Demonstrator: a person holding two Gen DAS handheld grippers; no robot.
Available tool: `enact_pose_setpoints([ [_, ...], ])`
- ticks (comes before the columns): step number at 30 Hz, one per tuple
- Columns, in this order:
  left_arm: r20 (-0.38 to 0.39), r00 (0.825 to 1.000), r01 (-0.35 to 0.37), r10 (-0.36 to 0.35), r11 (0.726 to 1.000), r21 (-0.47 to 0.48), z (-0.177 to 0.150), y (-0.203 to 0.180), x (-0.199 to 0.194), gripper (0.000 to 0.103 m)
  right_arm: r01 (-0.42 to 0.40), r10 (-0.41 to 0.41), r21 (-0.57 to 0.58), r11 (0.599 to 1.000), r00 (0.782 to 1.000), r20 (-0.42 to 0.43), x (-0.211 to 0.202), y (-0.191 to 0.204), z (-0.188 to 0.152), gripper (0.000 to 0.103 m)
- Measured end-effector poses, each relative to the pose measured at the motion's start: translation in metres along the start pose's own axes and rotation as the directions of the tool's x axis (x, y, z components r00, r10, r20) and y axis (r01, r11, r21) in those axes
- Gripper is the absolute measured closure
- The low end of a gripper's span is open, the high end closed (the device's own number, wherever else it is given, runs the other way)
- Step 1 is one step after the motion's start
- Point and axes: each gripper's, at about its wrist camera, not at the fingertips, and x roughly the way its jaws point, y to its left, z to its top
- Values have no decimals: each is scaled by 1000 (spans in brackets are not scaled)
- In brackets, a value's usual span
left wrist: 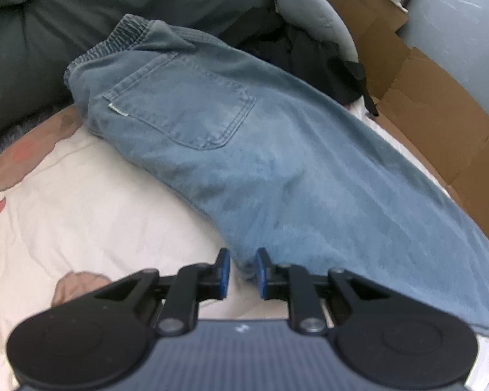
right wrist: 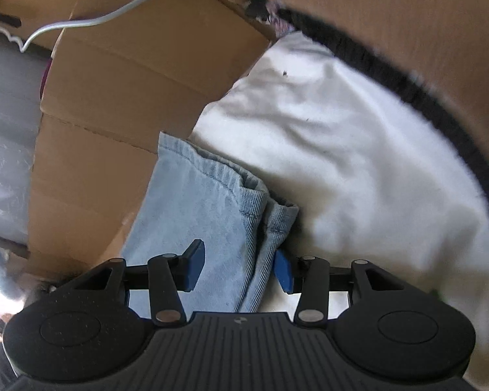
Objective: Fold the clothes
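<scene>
Bed sheet (left wrist: 81, 195), cream with pink-brown flower print, fills lower left of left view. Dark green bedding (left wrist: 81, 9) upper left. Flattened cardboard (left wrist: 440, 114) along right edge; cardboard box (right wrist: 130, 97) upper left in right view, white cable (right wrist: 114, 16) across it. Soft daylight.

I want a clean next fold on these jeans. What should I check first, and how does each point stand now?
1. Left gripper at jeans edge: ok, jaws open around a fold.
2. Right gripper at the hems: ok, jaws open around cloth.
3. Grip closed on either side: not ok.
4. Legs stacked: ok, hems lie together.
5. Waistband flat: not ok, bunched.
6. Room by the cardboard: cannot tell.
</scene>
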Motion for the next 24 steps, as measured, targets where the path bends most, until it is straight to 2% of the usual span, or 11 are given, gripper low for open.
enact_pose_setpoints([
  [7,-7,1000,3,-3,1000,-30,2,1,2,75,-46,47,29,999,999,-16,-22,1,-3,51],
  [9,-15,1000,15,-16,999,-31,2,1,3,69,-47,47,22,999,999,-21,-17,2,-3,51],
  [12,-26,999,18,-20,999,-40,2,1,7,66,-50,51,29,998,999,-14,-7,-1,-4,51],
  [15,-38,999,16,-18,998,-56,3,2,12,57,-66,67,26,997,997,-31,8,-5,-4,54],
  [17,-46,999,13,-16,998,-58,5,2,17,55,-63,64,16,998,997,-51,16,-7,-4,72],
  [18,-50,999,12,-15,998,-57,5,2,19,54,-56,57,13,998,997,-57,17,-7,-3,97],
  [19,-52,999,11,-14,998,-56,6,2,21,54,-52,53,6,999,997,-60,17,-7,-3,101],
  [24,-70,998,4,-9,997,-77,6,4,29,54,-74,73,-42,996,997,-35,1,4,-1,102],
])
